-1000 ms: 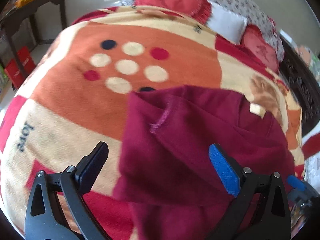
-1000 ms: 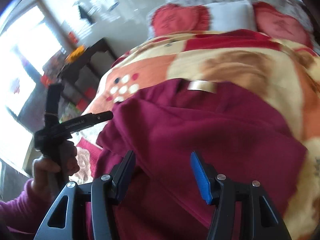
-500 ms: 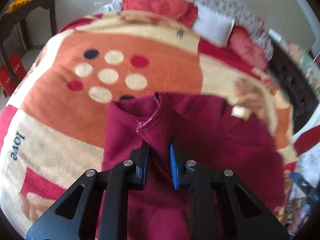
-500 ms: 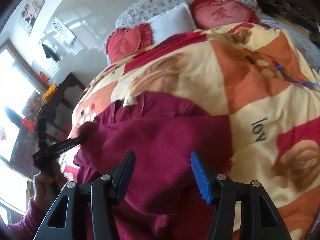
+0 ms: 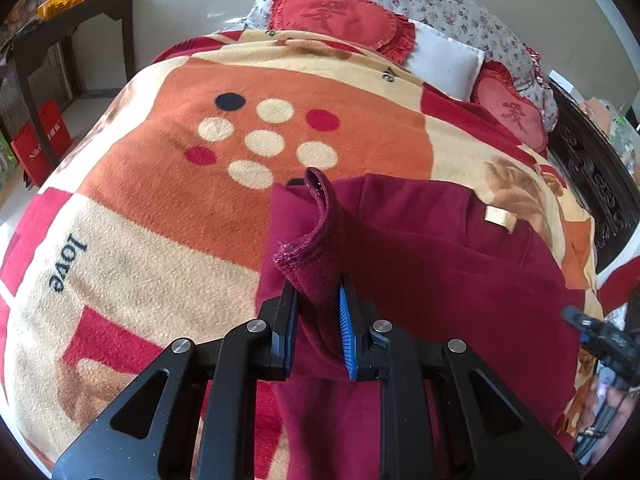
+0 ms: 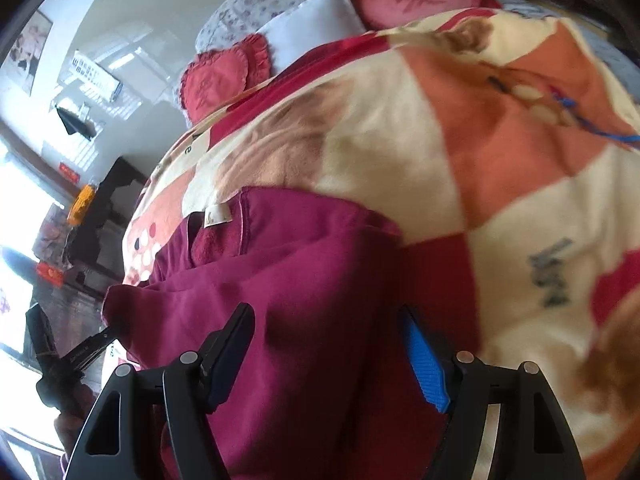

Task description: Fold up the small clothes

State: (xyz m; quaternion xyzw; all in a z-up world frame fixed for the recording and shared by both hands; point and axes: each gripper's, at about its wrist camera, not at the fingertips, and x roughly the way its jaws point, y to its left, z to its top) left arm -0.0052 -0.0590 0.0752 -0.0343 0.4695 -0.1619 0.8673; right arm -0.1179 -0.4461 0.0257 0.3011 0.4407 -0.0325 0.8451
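Observation:
A dark red fleece garment (image 5: 440, 264) lies on a patterned blanket (image 5: 168, 184) on a bed. My left gripper (image 5: 318, 304) is shut on a raised fold of the garment's left edge, which stands up between the fingers. In the right wrist view the garment (image 6: 288, 304) fills the lower left, with a white label (image 6: 218, 214) at its collar. My right gripper (image 6: 326, 344) is open just above the garment's right part, with cloth between and under the fingers. The left gripper (image 6: 92, 350) shows at the far left of that view.
Red heart cushions (image 5: 340, 16) and a white pillow (image 5: 444, 60) lie at the head of the bed. A dark wooden table (image 5: 68, 28) stands left of the bed, with red bags (image 5: 40, 144) under it. A carved dark bed frame (image 5: 592, 184) runs along the right.
My left gripper closed on the garment's left edge and has lifted the fold. My right gripper stayed open and swung right and lower over the garment.

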